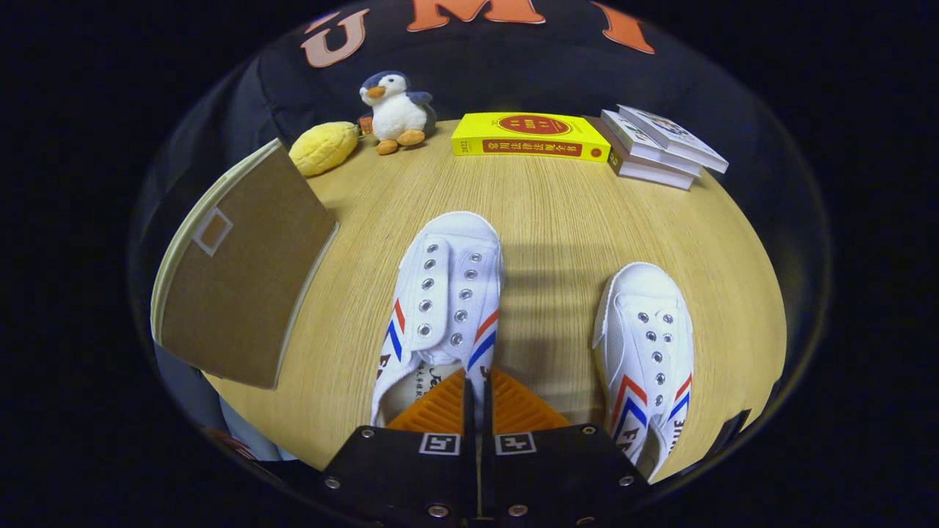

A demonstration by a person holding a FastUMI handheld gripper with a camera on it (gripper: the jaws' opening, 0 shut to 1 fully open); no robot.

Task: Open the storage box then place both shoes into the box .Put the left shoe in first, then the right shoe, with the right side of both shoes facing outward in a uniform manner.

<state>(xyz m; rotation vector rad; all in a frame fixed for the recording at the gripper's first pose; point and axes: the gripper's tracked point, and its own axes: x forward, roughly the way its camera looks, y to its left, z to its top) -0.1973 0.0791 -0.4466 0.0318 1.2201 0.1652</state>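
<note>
With the gripper (477,400) clamped on the left shoe's (444,293) collar, lift level toward the storage box (242,293) beside it.

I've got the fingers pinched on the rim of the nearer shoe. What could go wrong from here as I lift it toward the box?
1. The gripper seems to hold the left shoe only by a thin edge of its collar, so the shoe may sag or slip.
2. The storage box lies close beside it with its flap open; a swinging toe could knock the flap.
3. The right shoe lies near; a wide swing might nudge it.
</note>
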